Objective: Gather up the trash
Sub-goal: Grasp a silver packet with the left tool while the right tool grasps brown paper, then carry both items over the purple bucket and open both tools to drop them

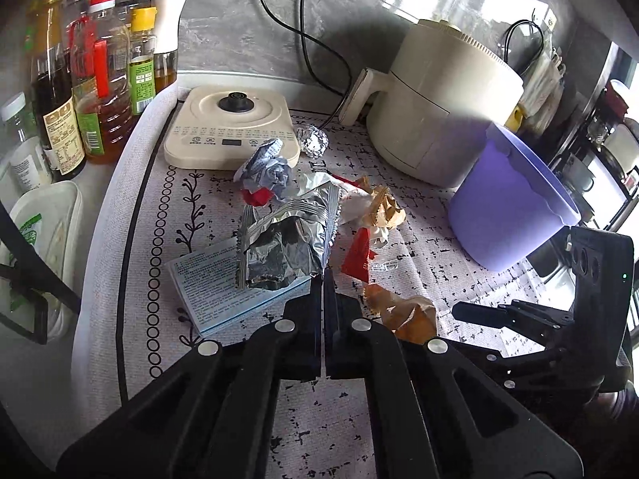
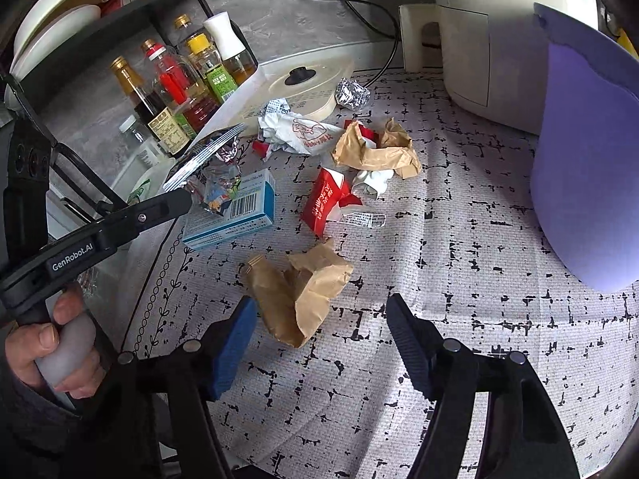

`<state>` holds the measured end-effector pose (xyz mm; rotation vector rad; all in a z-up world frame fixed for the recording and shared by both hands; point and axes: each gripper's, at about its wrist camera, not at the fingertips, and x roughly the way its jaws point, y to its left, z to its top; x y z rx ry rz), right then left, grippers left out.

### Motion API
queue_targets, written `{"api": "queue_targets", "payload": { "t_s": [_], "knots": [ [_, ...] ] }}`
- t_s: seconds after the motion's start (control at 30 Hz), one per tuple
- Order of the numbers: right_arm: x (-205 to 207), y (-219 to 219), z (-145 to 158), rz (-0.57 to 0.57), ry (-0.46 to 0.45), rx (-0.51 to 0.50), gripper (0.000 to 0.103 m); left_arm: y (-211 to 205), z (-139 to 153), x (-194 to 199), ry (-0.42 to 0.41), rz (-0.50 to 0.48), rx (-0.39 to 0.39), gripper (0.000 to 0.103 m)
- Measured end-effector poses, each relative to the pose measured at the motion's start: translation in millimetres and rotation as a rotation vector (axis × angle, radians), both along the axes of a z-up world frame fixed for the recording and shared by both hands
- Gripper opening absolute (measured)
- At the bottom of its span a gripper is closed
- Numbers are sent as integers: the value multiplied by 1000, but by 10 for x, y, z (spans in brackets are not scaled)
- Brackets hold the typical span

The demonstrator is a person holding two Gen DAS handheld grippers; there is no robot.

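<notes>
My left gripper (image 1: 322, 275) is shut on the corner of a silver foil snack bag (image 1: 285, 241) and holds it above a blue and white box (image 1: 223, 291); the bag also shows in the right wrist view (image 2: 207, 159). My right gripper (image 2: 319, 319) is open and empty, its jaws on either side of a crumpled brown paper bag (image 2: 299, 291) on the cloth. Other trash lies on the cloth: a red wrapper (image 2: 325, 201), a second brown paper (image 2: 375, 147), a white printed wrapper (image 2: 299, 131) and a foil ball (image 2: 351, 94). A purple bin (image 2: 587, 167) stands at the right.
A cream air fryer (image 1: 439, 99) and a cream hot plate (image 1: 231, 127) stand at the back. Several oil and sauce bottles (image 1: 100, 80) line the left. Black cables (image 1: 319, 52) run down the wall. A dish rack (image 2: 68, 8) is at the far left.
</notes>
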<state>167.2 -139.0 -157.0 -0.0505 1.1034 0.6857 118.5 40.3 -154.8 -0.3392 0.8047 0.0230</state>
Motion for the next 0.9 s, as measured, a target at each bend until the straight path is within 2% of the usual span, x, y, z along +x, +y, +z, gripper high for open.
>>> {"api": "queue_targets", "payload": {
  "t_s": [0.07, 0.1, 0.13, 0.17, 0.3, 0.57, 0.9],
  "knots": [
    [15, 70, -59, 11, 11, -3, 57, 70, 29, -73, 2, 23, 0, 2],
    [31, 107, -100, 17, 25, -2, 41, 101, 46, -109, 3, 36, -12, 2],
    [52, 143, -146, 25, 46, -7, 14, 121, 69, -147, 1, 45, -23, 2],
    [82, 173, -198, 27, 76, -13, 11, 127, 101, -171, -7, 48, -19, 2],
    [177, 166, -101, -7, 83, 30, 8, 150, 279, -224, -44, 60, 3, 2],
    [308, 84, 456, -31, -39, 76, 8, 204, 666, -226, -133, 78, 31, 2],
    [413, -307, 1263, -123, -216, 145, 8, 95, 1027, -70, -218, 31, 61, 2]
  ]
}}
